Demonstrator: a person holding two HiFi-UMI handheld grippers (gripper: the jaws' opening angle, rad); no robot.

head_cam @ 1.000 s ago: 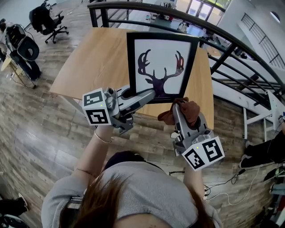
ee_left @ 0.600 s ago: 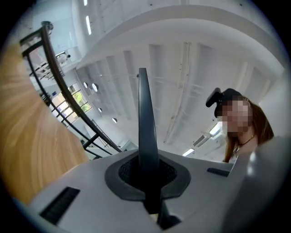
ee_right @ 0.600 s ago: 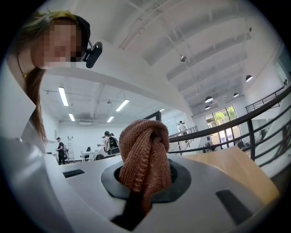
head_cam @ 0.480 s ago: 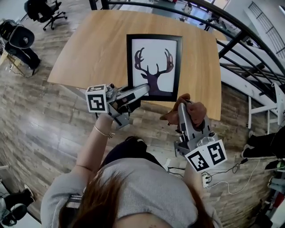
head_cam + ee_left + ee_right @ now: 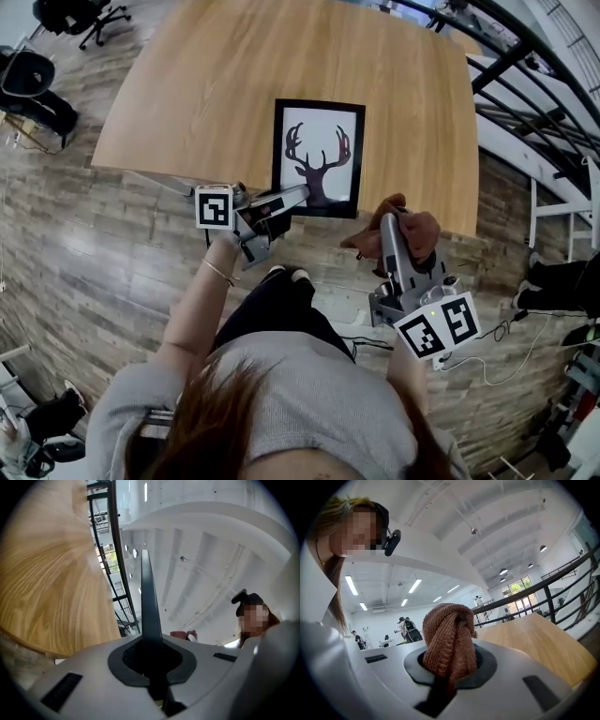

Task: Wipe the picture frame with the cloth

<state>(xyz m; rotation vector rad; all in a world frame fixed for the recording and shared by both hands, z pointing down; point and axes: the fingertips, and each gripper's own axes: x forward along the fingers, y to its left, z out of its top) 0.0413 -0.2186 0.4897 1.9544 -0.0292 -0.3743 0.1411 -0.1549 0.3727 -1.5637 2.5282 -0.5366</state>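
Note:
The black picture frame (image 5: 319,157) with a deer-antler print lies low over the wooden table (image 5: 206,84), near its front edge. Whether it rests on the wood I cannot tell. My left gripper (image 5: 298,195) is shut on the frame's lower left edge. In the left gripper view the frame (image 5: 149,606) shows edge-on as a thin dark blade between the jaws of that gripper (image 5: 151,660). My right gripper (image 5: 388,221) hangs off the table's front right, shut on a bunched brown cloth (image 5: 412,232). That cloth (image 5: 451,641) bulges out of the jaws, apart from the frame.
A black metal railing (image 5: 525,52) runs behind and to the right of the table. Office chairs (image 5: 33,89) stand at the far left on the plank floor. Cables (image 5: 497,342) lie on the floor at the right. People (image 5: 405,627) stand far off in the right gripper view.
The frame has come down from a raised, upright hold to low over the table, with the left gripper still shut on it. The right gripper with the cloth has sunk a little.

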